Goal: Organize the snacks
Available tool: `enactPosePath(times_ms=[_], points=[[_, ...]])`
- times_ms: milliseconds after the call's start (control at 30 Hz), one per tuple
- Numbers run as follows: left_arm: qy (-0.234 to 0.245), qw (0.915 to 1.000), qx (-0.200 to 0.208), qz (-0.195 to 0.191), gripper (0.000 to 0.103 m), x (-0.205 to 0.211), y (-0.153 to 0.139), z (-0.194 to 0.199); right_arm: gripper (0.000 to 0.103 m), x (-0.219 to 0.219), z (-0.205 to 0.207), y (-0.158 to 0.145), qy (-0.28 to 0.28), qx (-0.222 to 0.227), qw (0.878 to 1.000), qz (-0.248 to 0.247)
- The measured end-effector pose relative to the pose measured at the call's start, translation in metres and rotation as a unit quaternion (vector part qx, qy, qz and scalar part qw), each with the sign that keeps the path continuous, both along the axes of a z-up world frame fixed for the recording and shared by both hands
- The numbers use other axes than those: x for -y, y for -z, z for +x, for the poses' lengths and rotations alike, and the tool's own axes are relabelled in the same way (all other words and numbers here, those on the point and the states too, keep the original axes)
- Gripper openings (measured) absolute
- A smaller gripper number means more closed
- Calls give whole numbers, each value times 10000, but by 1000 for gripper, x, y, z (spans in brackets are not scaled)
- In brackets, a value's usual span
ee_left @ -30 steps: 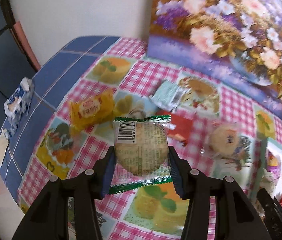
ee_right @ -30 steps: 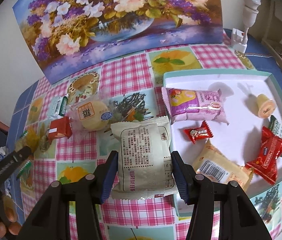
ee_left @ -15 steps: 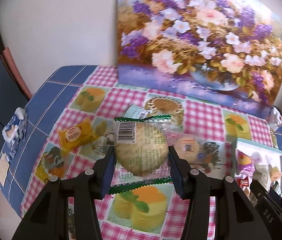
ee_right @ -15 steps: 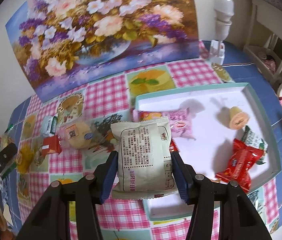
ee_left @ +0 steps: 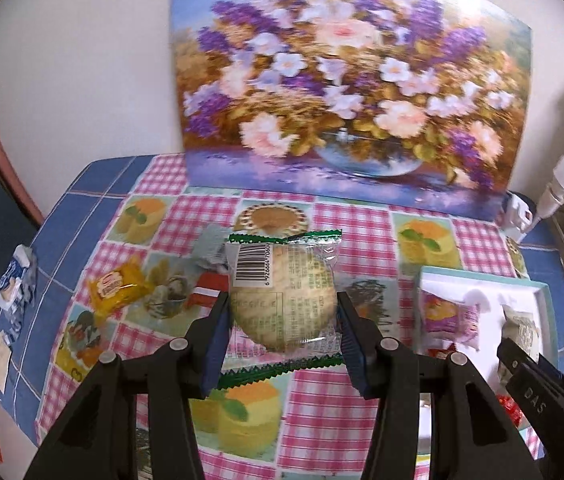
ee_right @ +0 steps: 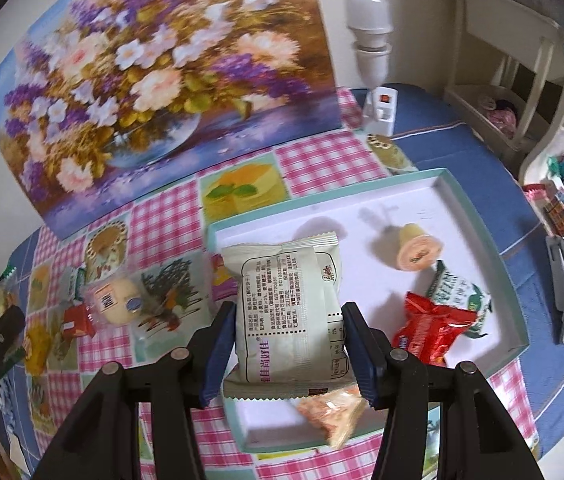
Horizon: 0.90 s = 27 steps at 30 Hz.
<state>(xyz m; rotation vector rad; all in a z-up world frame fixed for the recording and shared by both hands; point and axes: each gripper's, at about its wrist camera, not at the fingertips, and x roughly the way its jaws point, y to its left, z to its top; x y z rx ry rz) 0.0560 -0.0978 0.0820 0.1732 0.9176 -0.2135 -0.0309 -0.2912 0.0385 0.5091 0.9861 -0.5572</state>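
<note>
Left gripper (ee_left: 282,322): clamped on round cookie packet (ee_left: 284,292).
Right gripper (ee_right: 288,342): clamped on pale-green packet (ee_right: 290,312).
Tray (ee_right: 482,240): 1 o'clock of right gripper.

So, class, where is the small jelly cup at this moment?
In the right wrist view, the jelly cup lies on its side in the white tray, toward its far right, just beyond the green-and-white packet.

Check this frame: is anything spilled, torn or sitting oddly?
Nothing looks spilled or torn. One oddity: the jelly cup in the tray lies tipped on its side. Otherwise each hand-held gripper holds a sealed packet: left a round biscuit, right a pale packet.
</note>
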Motion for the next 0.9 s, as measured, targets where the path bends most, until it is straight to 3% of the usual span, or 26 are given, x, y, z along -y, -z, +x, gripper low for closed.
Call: enactPosePath(times_ms=[667, 900], points=[[1326, 9899, -59, 498, 52, 119, 27, -44, 56, 68, -31, 21, 758, -230, 9969, 24], [1551, 9860, -167, 582, 52, 142, 40, -49, 56, 85, -37, 29, 979, -337, 9946, 25]])
